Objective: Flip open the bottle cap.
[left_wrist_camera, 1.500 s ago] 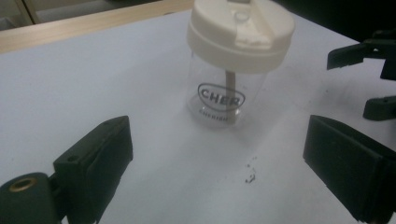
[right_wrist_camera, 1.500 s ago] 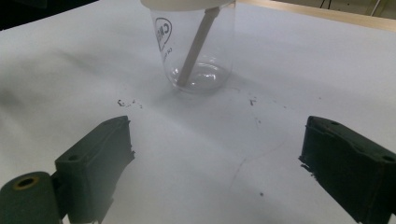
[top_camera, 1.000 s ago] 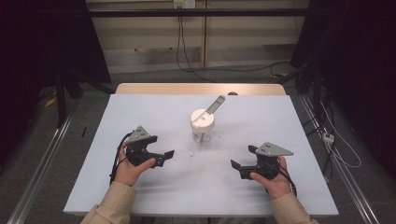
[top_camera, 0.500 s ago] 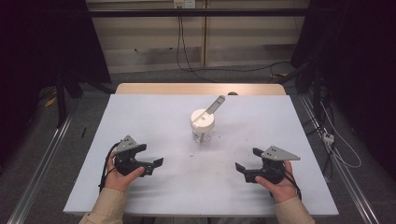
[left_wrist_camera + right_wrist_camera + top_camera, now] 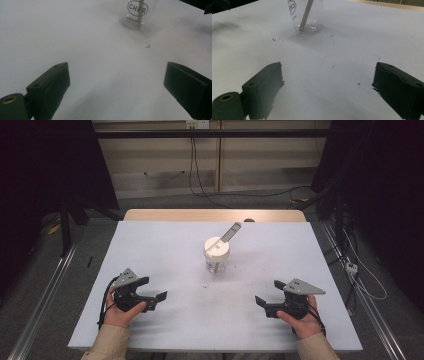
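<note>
A dim room with dark curtains at both sides and cables hanging down the back wall surrounds a table [image 5: 165, 245] covered in a matte white sheet, marked by a few dark crumbs near the centre.

At mid-table stands a clear jar [image 5: 217, 255], upright, round-bodied, smooth and glossy, with printed lettering on its wall and a white lid on top. A flat pale stick [image 5: 230, 232], wood-like, passes through the lid; its long axis leans up and toward the far right.

The left gripper [image 5: 150, 291] is held low near the front left of the table, its jaws standing wide apart with nothing between them. The right gripper [image 5: 266, 296] is held near the front right, jaws likewise parted and empty.

The jar lies ahead of both grippers and inward, well apart from each, roughly midway between them. Judged from the high view, neither hand is plainly nearer. Any approach calls for a forward, inward reach.
</note>
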A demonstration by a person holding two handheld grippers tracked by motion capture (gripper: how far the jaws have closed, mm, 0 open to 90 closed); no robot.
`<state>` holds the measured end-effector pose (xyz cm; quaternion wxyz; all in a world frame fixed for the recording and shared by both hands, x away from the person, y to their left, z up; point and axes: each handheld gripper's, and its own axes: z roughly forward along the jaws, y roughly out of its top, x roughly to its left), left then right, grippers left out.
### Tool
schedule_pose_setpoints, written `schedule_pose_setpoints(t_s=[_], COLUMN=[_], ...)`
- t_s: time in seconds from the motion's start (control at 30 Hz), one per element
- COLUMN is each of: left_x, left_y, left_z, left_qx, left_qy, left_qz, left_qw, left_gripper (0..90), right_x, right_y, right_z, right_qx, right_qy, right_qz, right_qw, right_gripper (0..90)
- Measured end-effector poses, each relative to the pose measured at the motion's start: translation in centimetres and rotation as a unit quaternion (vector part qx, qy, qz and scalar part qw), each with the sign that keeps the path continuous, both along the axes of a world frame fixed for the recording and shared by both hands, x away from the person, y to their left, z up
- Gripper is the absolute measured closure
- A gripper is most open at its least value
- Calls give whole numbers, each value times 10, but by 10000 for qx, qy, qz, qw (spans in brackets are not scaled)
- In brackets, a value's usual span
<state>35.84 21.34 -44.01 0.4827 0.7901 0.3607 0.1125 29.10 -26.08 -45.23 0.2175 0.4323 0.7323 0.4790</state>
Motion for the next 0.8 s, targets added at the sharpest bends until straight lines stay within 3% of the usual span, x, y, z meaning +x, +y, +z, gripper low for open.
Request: schedule_pose_setpoints(t_s=[0.43,0.57,0.8], left_x=[-1,-2,-2], left_y=[15,15,14], left_z=[-2,-2,-2], left_qx=[-32,65,1], left_qy=[-38,-71,-104], left_qz=[180,161,176], left_qw=[9998,9998,9998], left_gripper=[66,65,65], right_x=[-4,-4,-3], right_y=[-6,-8,-8], right_z=[1,0,-1], right_qx=[-34,-10,-35], right_qy=[-63,-74,-65], right_qz=[-28,-52,-80], right_qw=[10000,10000,9999], right_gripper=[84,84,80])
